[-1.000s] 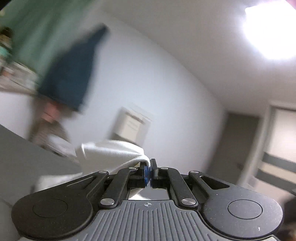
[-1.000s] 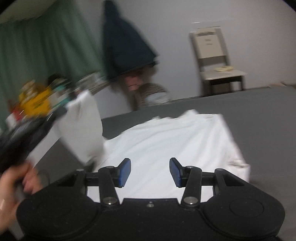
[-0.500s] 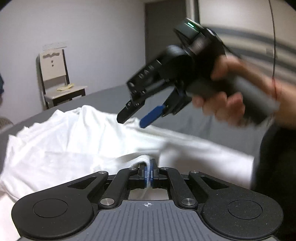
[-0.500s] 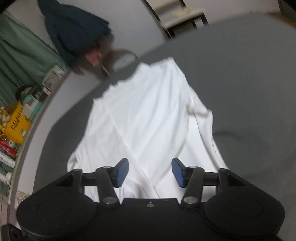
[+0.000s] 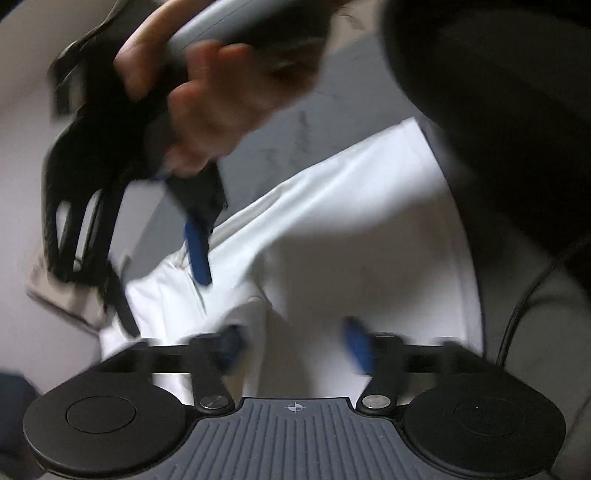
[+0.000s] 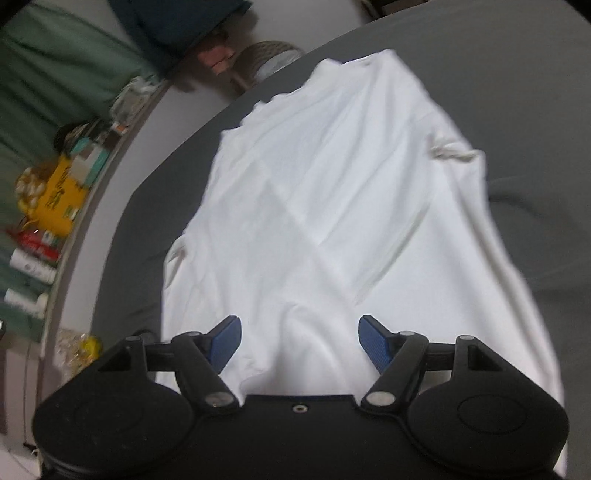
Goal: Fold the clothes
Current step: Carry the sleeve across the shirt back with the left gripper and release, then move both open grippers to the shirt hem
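Observation:
A white shirt [image 6: 332,192] lies spread on the dark grey surface [image 6: 517,92], with one side folded inward so a diagonal edge crosses its middle. My right gripper [image 6: 299,338] hovers open over the shirt's near end, nothing between its blue pads. In the left wrist view the same shirt [image 5: 351,236] fills the centre, and my left gripper [image 5: 295,345] is open just above the cloth, blurred by motion. The right gripper [image 5: 147,206] shows there too, held by a hand [image 5: 207,107] above the shirt, one blue pad [image 5: 197,254] pointing down near the fabric.
A shelf along the left holds a yellow package [image 6: 59,195], bottles and boxes in front of a green curtain [image 6: 44,74]. A dark blue garment [image 6: 177,22] hangs on the far wall. A person's dark sleeve [image 5: 498,110] fills the upper right of the left wrist view.
My left gripper was shut on a fold of the white shirt; it is now open and the cloth has dropped onto the shirt. The right gripper came lower and closer over the shirt.

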